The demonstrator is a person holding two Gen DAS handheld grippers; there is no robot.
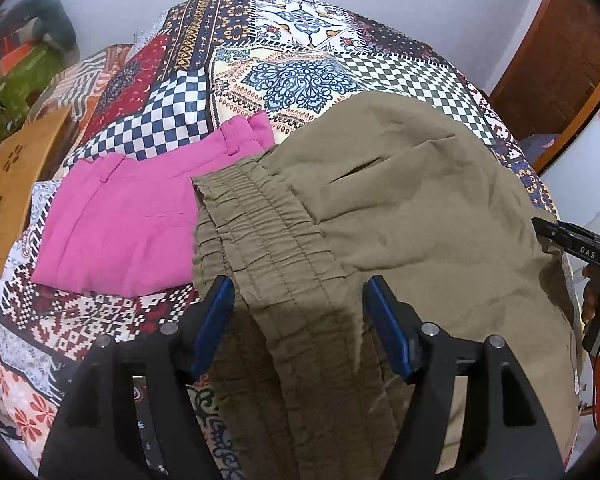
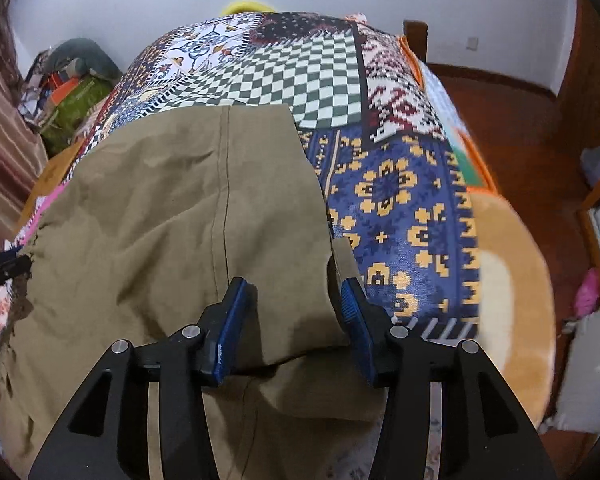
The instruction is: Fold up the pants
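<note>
Olive-khaki pants lie on a patchwork bedspread. Their gathered elastic waistband runs toward my left gripper, which is open and straddles the band just above it. The right wrist view shows the pants folded over, with a dark seam down the middle and a cut edge at the right. My right gripper is open over the lower right corner of that folded layer. The right gripper also shows at the right edge of the left wrist view.
Folded pink pants lie left of the khaki ones. A wooden headboard stands at far left, and piled clothes behind it. In the right wrist view the bedspread ends at a tan blanket; red-brown floor beyond.
</note>
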